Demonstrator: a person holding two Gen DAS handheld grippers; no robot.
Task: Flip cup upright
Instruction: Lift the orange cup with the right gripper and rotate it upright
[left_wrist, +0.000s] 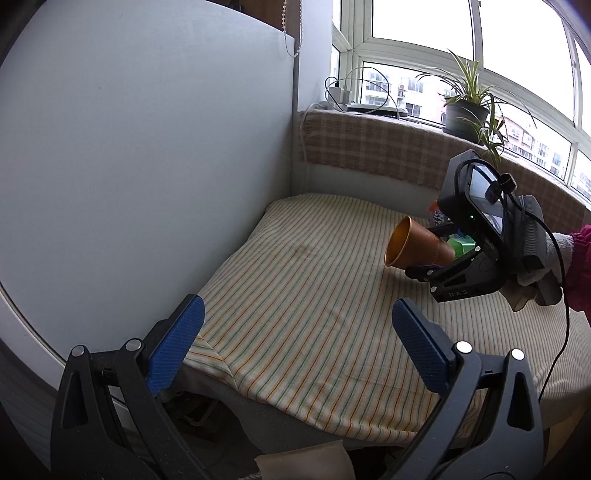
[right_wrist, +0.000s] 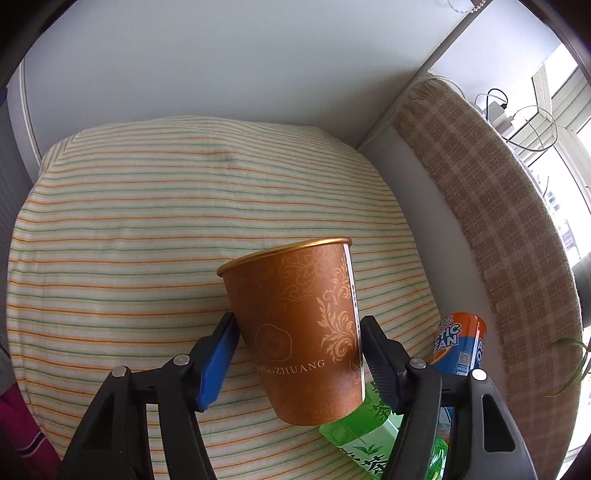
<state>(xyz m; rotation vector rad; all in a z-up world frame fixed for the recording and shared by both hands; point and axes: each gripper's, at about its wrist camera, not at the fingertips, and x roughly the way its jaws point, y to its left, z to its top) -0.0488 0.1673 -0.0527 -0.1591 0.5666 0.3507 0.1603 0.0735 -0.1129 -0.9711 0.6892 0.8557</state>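
Observation:
An orange paper cup (right_wrist: 299, 332) with a gold rim and floral print is held between the fingers of my right gripper (right_wrist: 299, 343). In the left wrist view the cup (left_wrist: 413, 247) is in the air above the striped tablecloth (left_wrist: 295, 295), lying sideways with its open mouth pointing left. The right gripper (left_wrist: 436, 254) grips it near its base. My left gripper (left_wrist: 295, 332) is open and empty, low at the near edge of the table, well apart from the cup.
A green drink bottle (right_wrist: 369, 435) and an orange-blue can (right_wrist: 458, 343) lie behind the cup at the table's right. A white panel (left_wrist: 147, 147) stands along the left. A plaid-covered sill (left_wrist: 388, 147) with a potted plant (left_wrist: 465, 114) runs along the back.

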